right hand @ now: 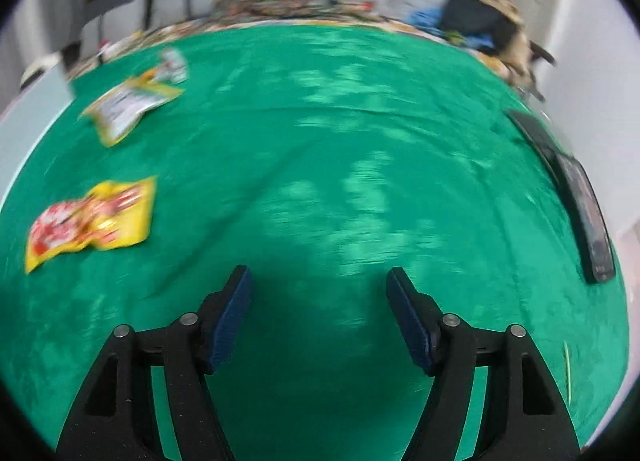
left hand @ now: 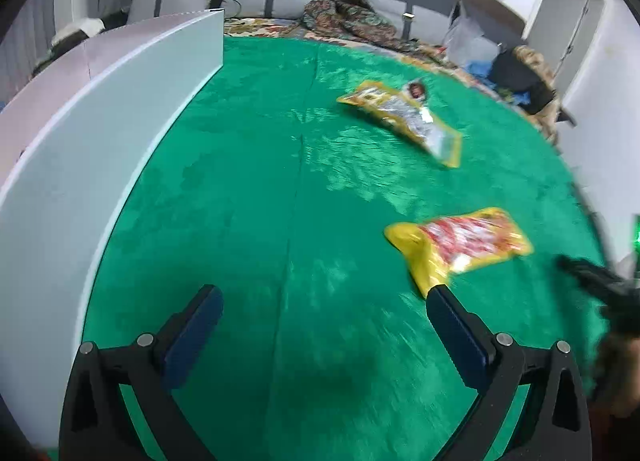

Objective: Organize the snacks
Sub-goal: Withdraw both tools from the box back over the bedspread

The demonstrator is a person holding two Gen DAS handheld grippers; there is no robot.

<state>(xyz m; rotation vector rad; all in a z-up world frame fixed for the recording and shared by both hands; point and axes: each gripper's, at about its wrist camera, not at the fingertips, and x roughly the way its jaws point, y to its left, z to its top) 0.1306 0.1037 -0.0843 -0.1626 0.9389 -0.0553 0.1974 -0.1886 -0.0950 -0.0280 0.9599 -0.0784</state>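
Left wrist view — left gripper [left hand: 324, 293] angled down, jaws wide, empty.

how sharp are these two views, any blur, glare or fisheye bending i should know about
Left wrist view: green cloth and red-and-yellow snack bag smeared by motion blur, left gripper fairly crisp, white panel bowed by the fisheye. Right wrist view: heavier streaking, both snack bags soft, pale sheen patches on the cloth, a dark shadow under the right gripper.
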